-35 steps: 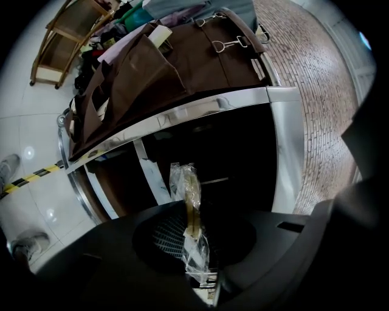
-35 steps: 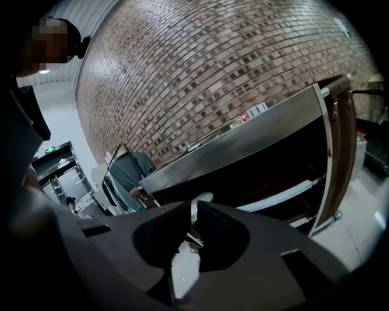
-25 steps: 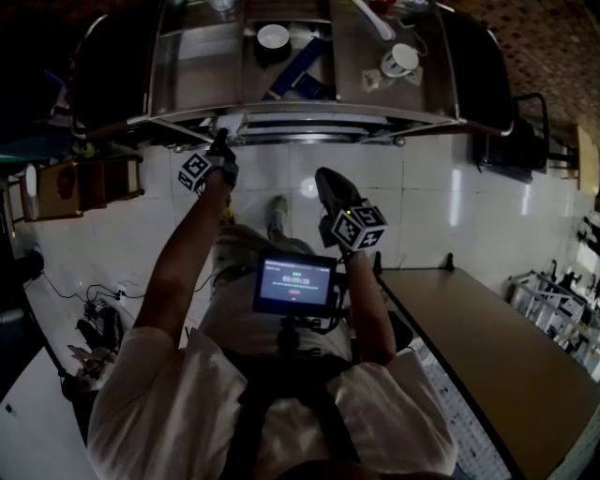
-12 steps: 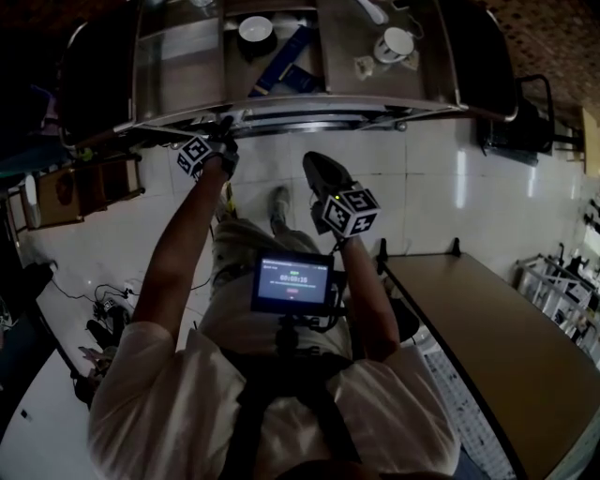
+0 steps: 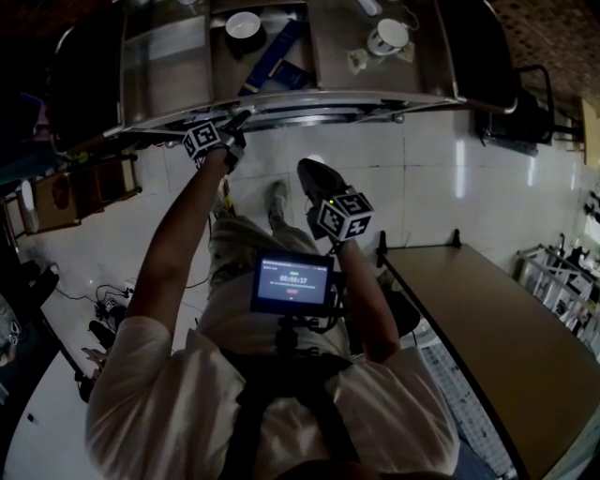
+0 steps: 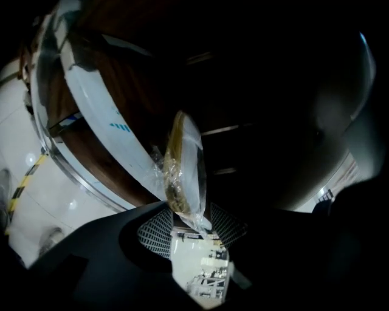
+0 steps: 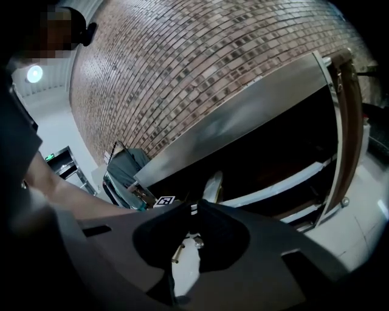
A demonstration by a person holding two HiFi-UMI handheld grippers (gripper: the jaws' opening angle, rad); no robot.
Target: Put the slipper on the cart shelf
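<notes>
A pale slipper [image 6: 184, 173] wrapped in clear plastic stands edge-on between the jaws of my left gripper [image 6: 189, 222]. Its far end reaches into the dark cart shelf [image 6: 255, 121], past the white shelf rim [image 6: 97, 103]. The jaws are opening, and the mesh pads [image 6: 151, 232] stand apart from the slipper on both sides. In the head view the left gripper [image 5: 236, 122] is up at the cart's front edge [image 5: 309, 98]. My right gripper [image 5: 314, 173] hangs lower over the floor, its jaws shut on nothing [image 7: 194, 206]. From the right gripper view the slipper [image 7: 213, 184] shows white at the shelf.
The steel cart top holds a bowl [image 5: 243, 25], a blue box [image 5: 277, 56] and a cup [image 5: 386, 37]. A brown table [image 5: 487, 356] stands at the right. A person's shoe [image 5: 277, 202] is on the white tiled floor. A brick wall [image 7: 213, 67] lies behind the cart.
My left gripper has moved up to the cart's front edge. The right gripper has drifted slightly up and left.
</notes>
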